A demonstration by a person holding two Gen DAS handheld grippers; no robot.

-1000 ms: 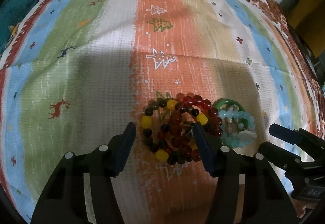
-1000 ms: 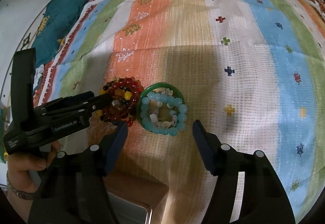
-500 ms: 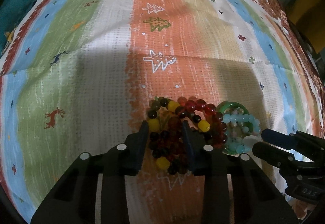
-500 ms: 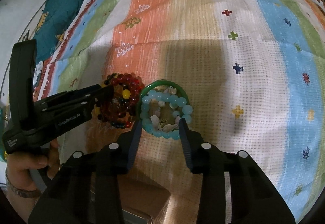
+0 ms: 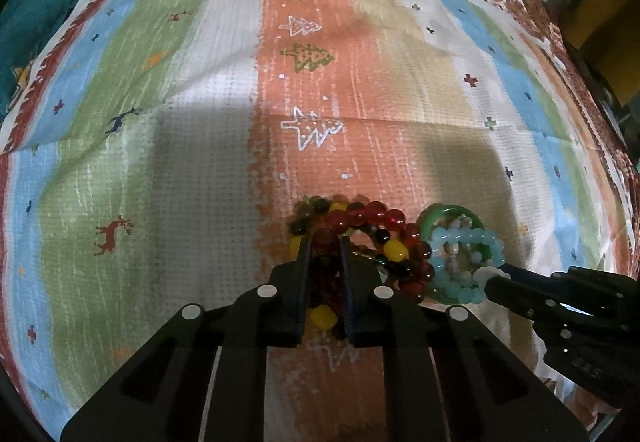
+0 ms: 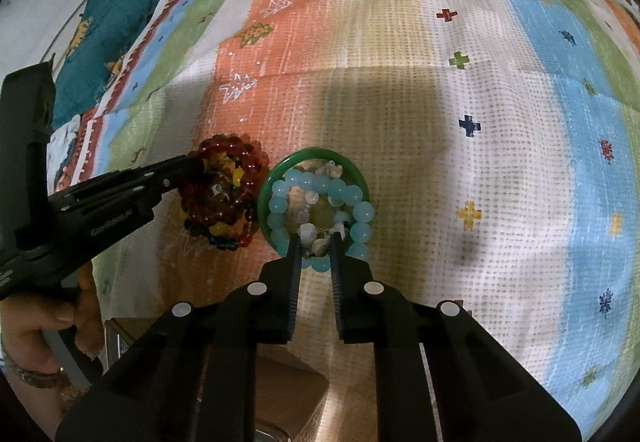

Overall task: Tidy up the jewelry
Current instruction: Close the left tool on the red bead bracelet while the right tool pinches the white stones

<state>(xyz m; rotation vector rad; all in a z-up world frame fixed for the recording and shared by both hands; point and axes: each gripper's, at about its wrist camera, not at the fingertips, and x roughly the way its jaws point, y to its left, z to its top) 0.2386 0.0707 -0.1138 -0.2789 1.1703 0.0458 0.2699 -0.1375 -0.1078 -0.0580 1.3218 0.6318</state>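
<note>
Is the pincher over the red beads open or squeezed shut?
Shut. The left gripper has its fingers pressed against the red bead bracelets, with dark red beads pinched between them.

Each hand-held gripper [image 6: 315, 242] is matte black with silver round screws; a wristband [image 6: 30, 378] is worn.

Warm, dim indoor light falls from behind the tools, casting broad soft shadows ahead of them across the cloth [image 5: 208, 145]; fisheye bending curves the edges, corners vignetted black.
</note>
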